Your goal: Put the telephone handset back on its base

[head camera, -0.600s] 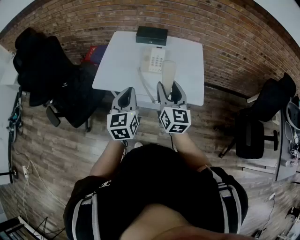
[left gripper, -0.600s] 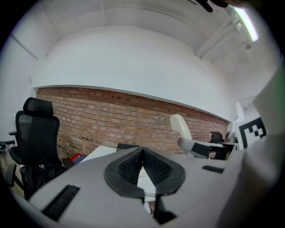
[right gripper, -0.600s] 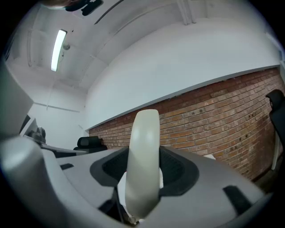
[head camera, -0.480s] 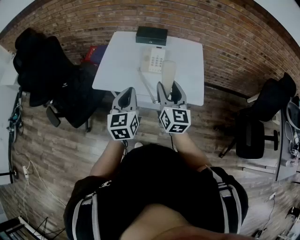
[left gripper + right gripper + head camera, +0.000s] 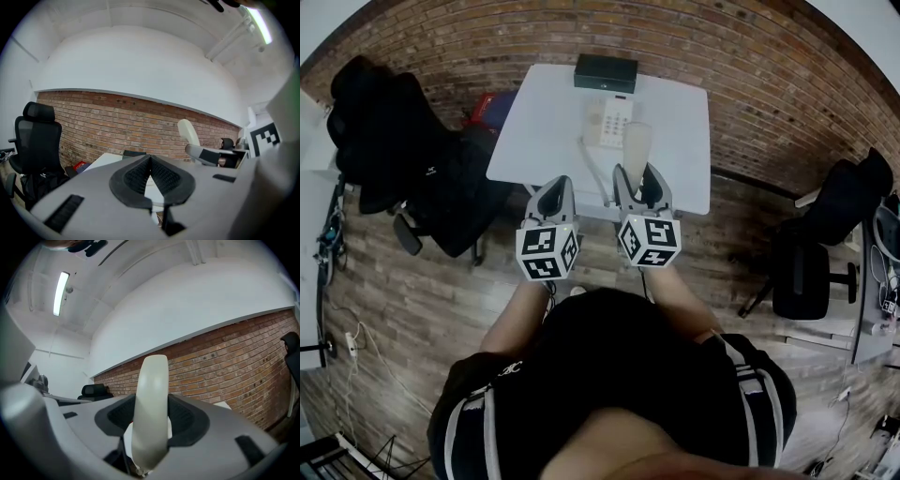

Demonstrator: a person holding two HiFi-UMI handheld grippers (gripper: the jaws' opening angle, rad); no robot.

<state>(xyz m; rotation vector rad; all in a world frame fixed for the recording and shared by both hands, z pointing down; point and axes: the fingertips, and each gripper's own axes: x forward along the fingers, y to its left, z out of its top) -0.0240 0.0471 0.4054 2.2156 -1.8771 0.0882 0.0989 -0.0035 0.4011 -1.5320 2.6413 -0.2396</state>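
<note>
Right gripper (image 5: 639,178) clamped on cream handset (image 5: 636,142), just beside the base (image 5: 609,120). Left gripper (image 5: 555,187) short of the base, jaws together, empty.

table (image 5: 544,131), phone base (image 5: 615,120) shifted slightly right in head view

1 table (image 5: 544,131), 1 phone base (image 5: 609,120), 1 handset (image 5: 636,142), 1 black box (image 5: 606,72), 1 red item (image 5: 490,103). 2 grippers: left gripper (image 5: 552,185), right gripper (image 5: 637,172). At least 2 black chairs: left chair (image 5: 380,122), right chair (image 5: 811,267).
</note>
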